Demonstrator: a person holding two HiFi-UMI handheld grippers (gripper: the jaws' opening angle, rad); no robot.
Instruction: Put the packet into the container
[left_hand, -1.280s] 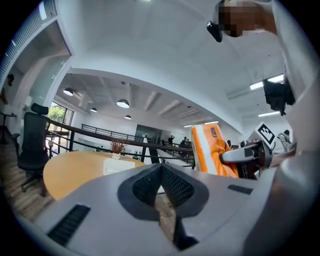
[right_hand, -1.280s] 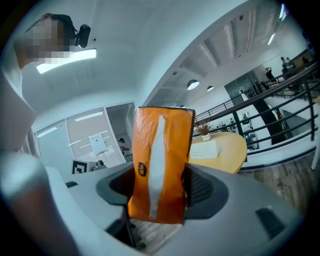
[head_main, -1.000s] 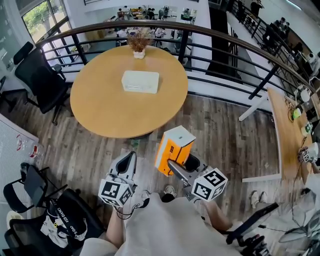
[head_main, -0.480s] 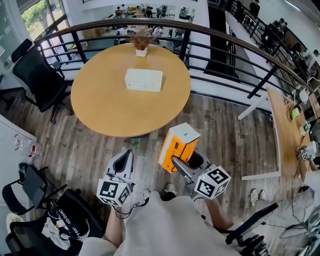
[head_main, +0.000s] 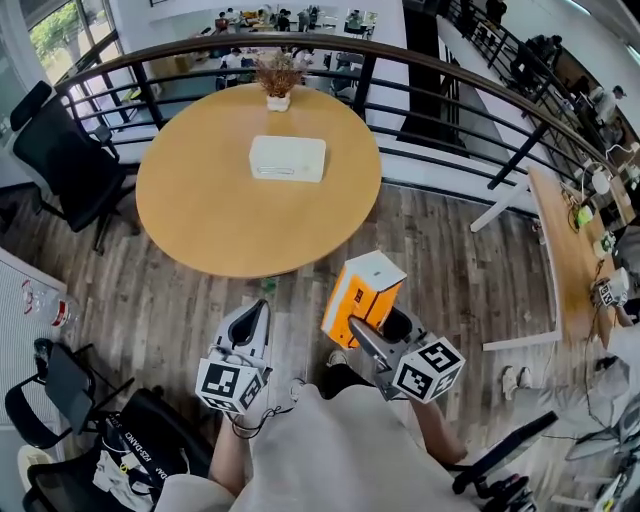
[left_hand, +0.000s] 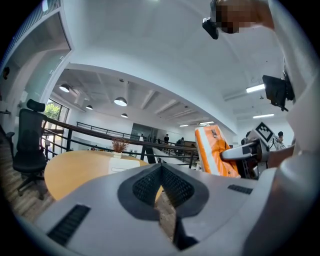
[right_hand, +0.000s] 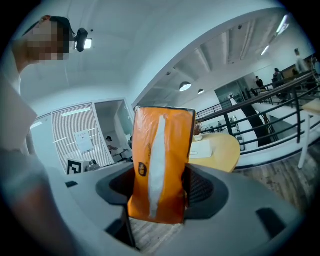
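An orange packet (head_main: 360, 292) with a white top and a white stripe down its face (right_hand: 159, 167) stands upright in my right gripper (head_main: 364, 338), whose jaws are shut on its lower part. It also shows at the right of the left gripper view as the orange packet (left_hand: 214, 156). My left gripper (head_main: 252, 323) hangs beside it over the wooden floor, jaws shut with nothing between them. The white rectangular container (head_main: 288, 158) lies on the round wooden table (head_main: 200, 210), well ahead of both grippers, and appears small as the white container (left_hand: 131, 168) in the left gripper view.
A small potted dry plant (head_main: 277, 78) stands at the table's far edge. A black curved railing (head_main: 420, 75) runs behind the table. Black office chairs (head_main: 60, 160) stand at the left, a long desk (head_main: 565, 260) at the right.
Both grippers and the packet have shifted slightly right and down in the head view as the person steps forward. Neither grip has changed.
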